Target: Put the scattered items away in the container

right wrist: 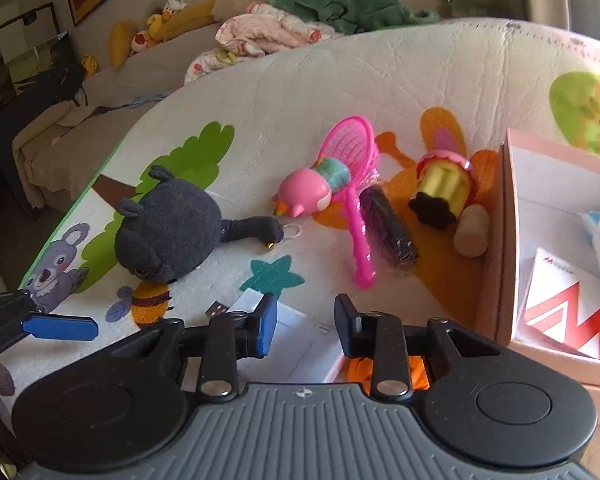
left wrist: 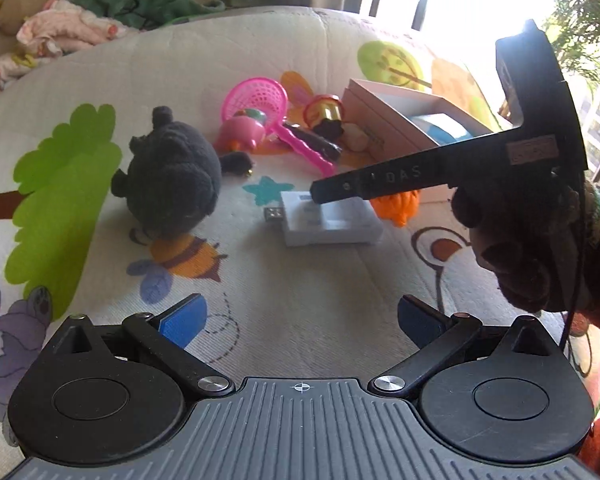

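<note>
Between our right gripper's (right wrist: 306, 326) blue-padded fingers lies only open air, low over the flat white cardboard box (right wrist: 296, 338).

Our right jaws stand partly spread, pinching nothing, with the box just below them and a small orange ridged plastic toy (right wrist: 360, 372) under the right finger. Our left gripper (left wrist: 302, 316) hangs spread wide and empty above the printed cartoon play mat (left wrist: 260, 64). Beyond it lie the dark grey plush animal (right wrist: 168, 232), a pink plastic toy net (right wrist: 354, 152), the pink round bird toy (right wrist: 306, 196), a dark wrapped cylinder (right wrist: 388, 232) and a yellow toy cupcake (right wrist: 444, 184) (tipped on its side). At the right sits the pale pink open container box (right wrist: 508, 240), already holding a white and red carton (right wrist: 568, 320).
</note>
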A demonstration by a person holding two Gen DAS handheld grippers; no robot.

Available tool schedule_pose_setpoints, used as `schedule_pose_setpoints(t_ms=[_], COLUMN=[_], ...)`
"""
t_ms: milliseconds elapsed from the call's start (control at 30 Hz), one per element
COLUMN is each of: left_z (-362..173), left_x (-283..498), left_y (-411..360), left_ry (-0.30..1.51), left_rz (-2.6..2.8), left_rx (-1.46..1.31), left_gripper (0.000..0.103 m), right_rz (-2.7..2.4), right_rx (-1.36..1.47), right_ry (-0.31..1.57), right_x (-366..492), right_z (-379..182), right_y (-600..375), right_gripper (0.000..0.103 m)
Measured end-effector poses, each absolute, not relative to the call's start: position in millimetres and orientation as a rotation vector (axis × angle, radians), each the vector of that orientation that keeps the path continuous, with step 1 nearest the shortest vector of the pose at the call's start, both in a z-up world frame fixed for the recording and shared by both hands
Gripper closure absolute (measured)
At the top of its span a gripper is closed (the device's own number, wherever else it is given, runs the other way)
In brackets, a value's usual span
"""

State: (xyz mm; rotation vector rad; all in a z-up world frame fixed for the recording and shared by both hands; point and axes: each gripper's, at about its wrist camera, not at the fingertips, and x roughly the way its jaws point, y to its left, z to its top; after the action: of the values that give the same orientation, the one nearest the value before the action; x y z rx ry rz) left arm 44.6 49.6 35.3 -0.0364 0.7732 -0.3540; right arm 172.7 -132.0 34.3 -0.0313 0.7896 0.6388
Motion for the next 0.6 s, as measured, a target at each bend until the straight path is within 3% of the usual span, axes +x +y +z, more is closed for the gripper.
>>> schedule_pose_setpoints(t_ms=[233, 300, 400, 600], left_z=[33.8, 32.2, 30.4, 30.5], left_x=[28.2, 26.1, 30.6, 37.4], left_y=[38.9, 37.6, 38.1, 35.0], left_ry=[0.791, 0.79, 0.787, 0.781], left_rz=[-0.441, -0.439, -0.417, -0.367], left_rx=[-0.013, -0.007, -0.021, -0.011], left_gripper=[0.0, 0.0, 0.0, 0.0], right_rz=[0.874, 0.886, 0.659, 0.438], right_rx=[0.179, 0.123, -0.107, -0.276], right_ry=[0.966, 0.88, 0.655, 0.551], right_x=[134.5, 108.2, 79.1, 88.6], right_z=[33.9, 45.7, 59.2, 40.6], right_y=[-150.5, -155.5, -155.9, -143.8], right_gripper=[0.071, 0.068, 0.053, 0.053])
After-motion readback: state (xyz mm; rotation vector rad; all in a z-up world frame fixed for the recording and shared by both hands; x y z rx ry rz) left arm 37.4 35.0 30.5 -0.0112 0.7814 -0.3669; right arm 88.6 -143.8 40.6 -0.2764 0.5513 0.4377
